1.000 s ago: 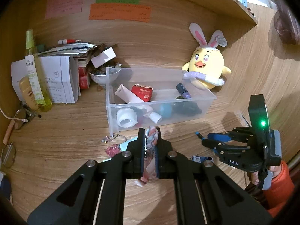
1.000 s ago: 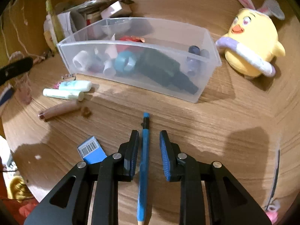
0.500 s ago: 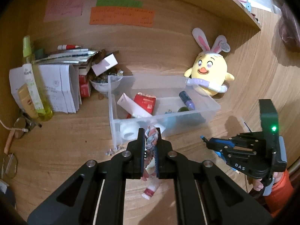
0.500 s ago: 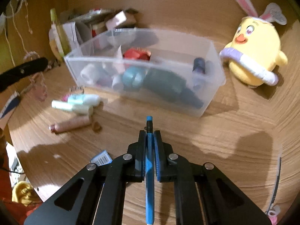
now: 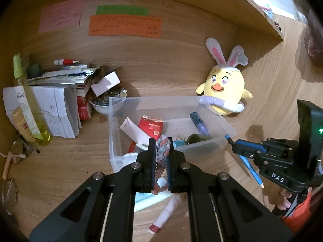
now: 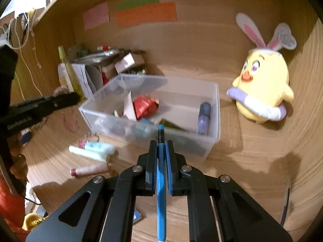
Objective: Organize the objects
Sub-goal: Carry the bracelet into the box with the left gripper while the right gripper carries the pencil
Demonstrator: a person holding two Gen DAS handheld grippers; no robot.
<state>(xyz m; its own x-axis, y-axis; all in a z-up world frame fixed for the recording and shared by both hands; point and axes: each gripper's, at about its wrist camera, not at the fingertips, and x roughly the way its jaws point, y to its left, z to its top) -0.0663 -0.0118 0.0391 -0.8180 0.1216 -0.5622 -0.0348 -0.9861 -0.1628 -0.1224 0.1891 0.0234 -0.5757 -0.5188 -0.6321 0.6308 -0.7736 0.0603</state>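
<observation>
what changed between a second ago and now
The right gripper closed its fingers on the blue pencil, which lay on the desk between them, and lifted it toward the clear bin. The left gripper rose and came nearer the bin with the braided hair tie clamped throughout. The bin, the plush chick and the tubes on the desk stayed put.

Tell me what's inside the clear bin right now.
Inside the clear bin: a red packet, a white tube, a purple bottle, a dark green item. The near corner's contents are blurred, partly hidden by the claws.
</observation>
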